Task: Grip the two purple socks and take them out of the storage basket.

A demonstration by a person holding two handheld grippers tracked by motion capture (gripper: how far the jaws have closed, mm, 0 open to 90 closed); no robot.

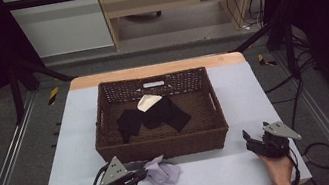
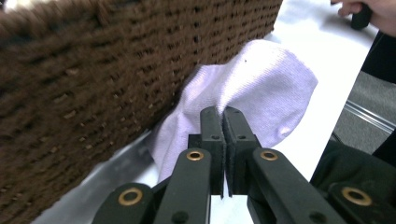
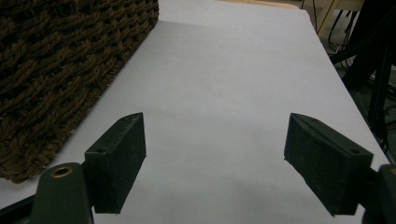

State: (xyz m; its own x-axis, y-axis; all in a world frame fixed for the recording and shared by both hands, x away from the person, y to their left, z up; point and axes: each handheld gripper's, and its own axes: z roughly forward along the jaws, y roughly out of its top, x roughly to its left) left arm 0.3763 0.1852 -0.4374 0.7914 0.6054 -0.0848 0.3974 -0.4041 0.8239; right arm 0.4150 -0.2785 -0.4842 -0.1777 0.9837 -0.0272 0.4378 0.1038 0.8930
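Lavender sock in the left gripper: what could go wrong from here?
The left gripper is shut on a thin fold of the lavender sock, so the cloth might slip free when lifted. The sock lies against the wall of the wicker basket; its knit could snag on the weave or drag the basket. The right gripper is open over bare table, holding nothing steady.

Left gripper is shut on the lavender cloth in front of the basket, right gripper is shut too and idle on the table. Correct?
Not quite. The right gripper is open: the right gripper view shows its jaws wide apart over bare table. The rest holds: the left gripper is shut on the lavender cloth in front of the basket.
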